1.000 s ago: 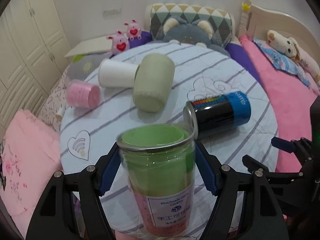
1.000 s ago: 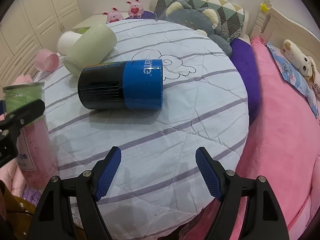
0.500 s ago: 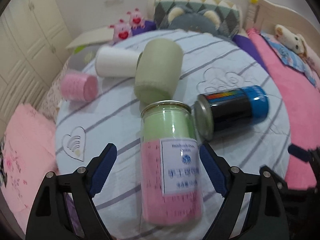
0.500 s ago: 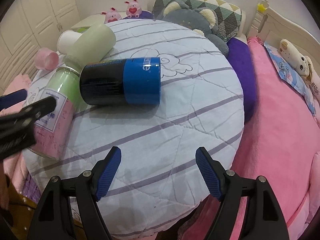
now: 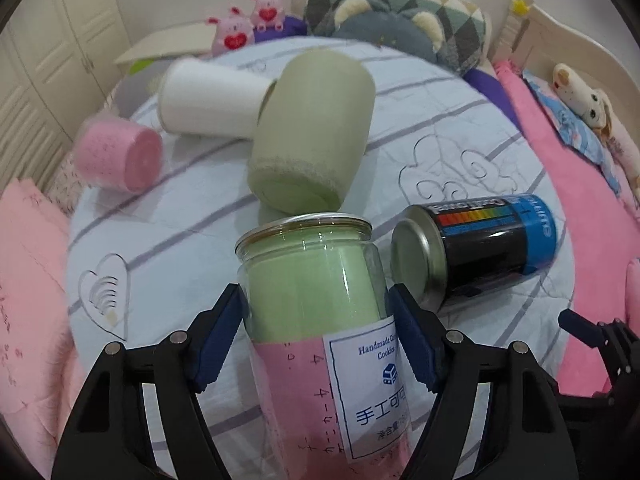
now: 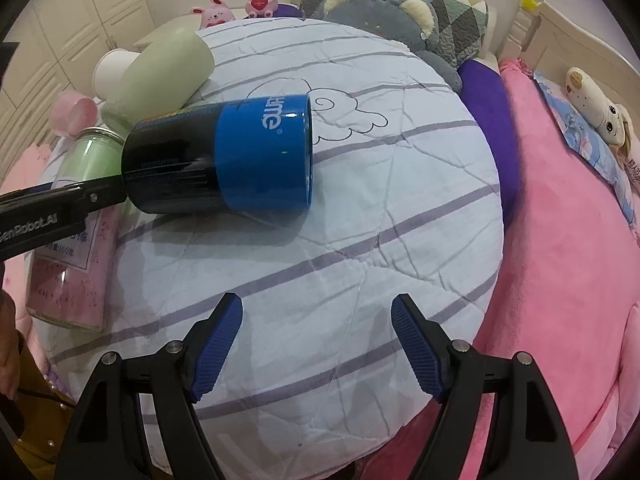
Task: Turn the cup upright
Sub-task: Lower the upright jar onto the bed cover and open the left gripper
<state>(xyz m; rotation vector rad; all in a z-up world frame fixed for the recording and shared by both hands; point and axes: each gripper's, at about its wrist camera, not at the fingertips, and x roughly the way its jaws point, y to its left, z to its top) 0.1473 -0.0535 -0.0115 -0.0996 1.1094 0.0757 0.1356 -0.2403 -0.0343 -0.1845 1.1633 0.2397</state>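
A clear jar (image 5: 320, 320) with a green-and-pink lining and a white label stands upright on the round table's near left edge; it also shows in the right wrist view (image 6: 76, 236). My left gripper (image 5: 320, 336) has its blue pads against both sides of the jar and is shut on it. My right gripper (image 6: 316, 344) is open and empty over the table's front edge. A black-and-blue can (image 6: 224, 168) lies on its side behind it, also in the left wrist view (image 5: 480, 248).
A sage green cup (image 5: 312, 128), a white paper cup (image 5: 208, 100) and a pink cup (image 5: 120, 156) lie on their sides on the striped tablecloth (image 6: 360, 260). A pink bed (image 6: 568, 240) with plush toys is to the right. Pillows and wardrobes stand behind.
The jar went from being held above the table to standing on its near left edge. My left gripper opened half a second ago and has closed on the jar again. The right gripper stayed still.
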